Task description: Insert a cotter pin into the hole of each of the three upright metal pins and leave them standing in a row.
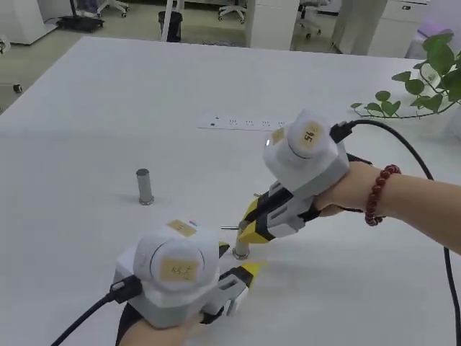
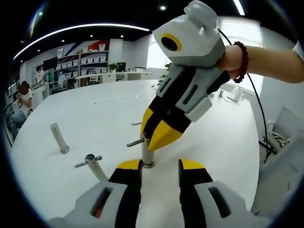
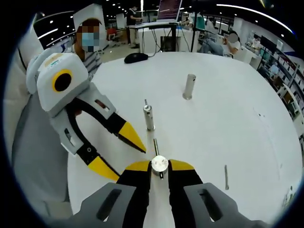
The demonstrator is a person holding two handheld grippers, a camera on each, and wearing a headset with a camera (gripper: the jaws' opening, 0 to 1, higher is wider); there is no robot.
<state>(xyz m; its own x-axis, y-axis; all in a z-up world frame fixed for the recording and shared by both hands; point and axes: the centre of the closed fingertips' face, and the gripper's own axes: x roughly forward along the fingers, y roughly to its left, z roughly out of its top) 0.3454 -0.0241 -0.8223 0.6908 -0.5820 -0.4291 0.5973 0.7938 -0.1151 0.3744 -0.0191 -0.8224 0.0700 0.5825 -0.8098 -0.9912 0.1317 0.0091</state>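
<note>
Right gripper (image 3: 159, 167), jaws tight on cotter pin (image 3: 155, 146) at metal pin (image 2: 147, 154)

The right gripper (image 1: 246, 228) has a yellow sticker (image 1: 311, 134) on its rounded white top, at about 1 o'clock in the head view, and its handwriting reads roughly "54". A smaller sticker (image 1: 278, 135) at its 9 o'clock cannot be read. The left gripper (image 1: 235, 261), at about 7 o'clock, carries a yellow label (image 1: 178, 270) with handwritten marks too blurred to read, and a second label (image 1: 181, 228) at its 12 o'clock is also illegible. The markings on the power strip (image 1: 241, 122) are too small to read.
</note>
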